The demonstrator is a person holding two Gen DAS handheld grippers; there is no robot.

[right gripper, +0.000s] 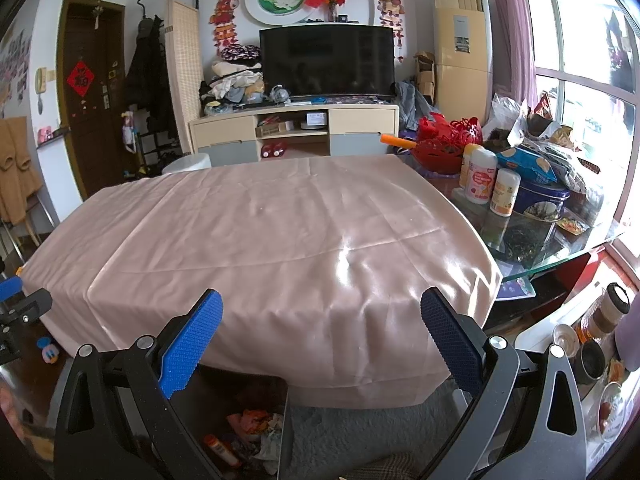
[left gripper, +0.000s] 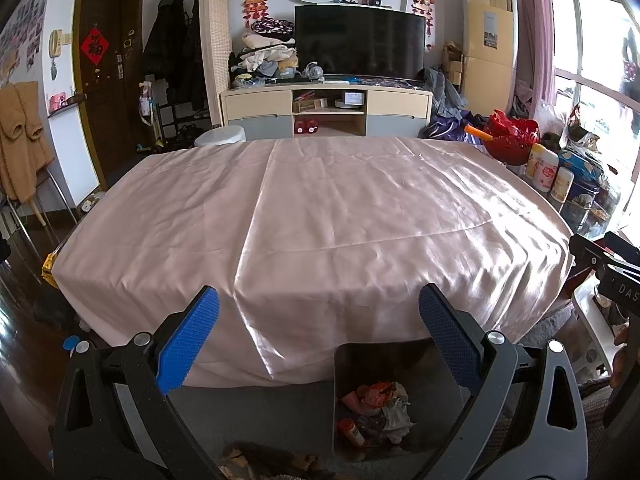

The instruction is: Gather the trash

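Landmark: pink tablecloth (left gripper: 320, 220); every position below is given relative to it.
Trash bin: grey bin (left gripper: 440, 364) on the floor at the near edge of the pink tablecloth, below the overhang; also visible in the right wrist view (right gripper: 285, 432).
Trash: crumpled wrappers and paper (left gripper: 384, 404) inside the bin, with an orange tube (left gripper: 352, 432) at the near side; the same heap shows in the right wrist view (right gripper: 256, 428).
Left gripper: left gripper (left gripper: 319, 340) is held off the near edge of the cloth, above the bin; jaws spread wide, nothing between the blue pads (left gripper: 188, 344).
Right gripper: right gripper (right gripper: 322, 340) is at the same near edge, to the right of the bin; jaws spread wide, nothing held.
Progress: judged near complete. No loose item lies on the cloth; all visible trash sits in the bin.
Remaining: judged none on the cloth; the floor beyond it is mostly hidden.
Surface: satin-like cloth, creased, glossy, draped over the near edge.
Right of cloth: glass tabletop (right gripper: 560, 256) with white bottles (right gripper: 482, 176), a blue tin (right gripper: 540, 200) and red baskets (right gripper: 444, 140).
Beyond cloth: TV (left gripper: 360, 42) on a low cabinet (left gripper: 326, 110); brown door (left gripper: 108, 80) far left.
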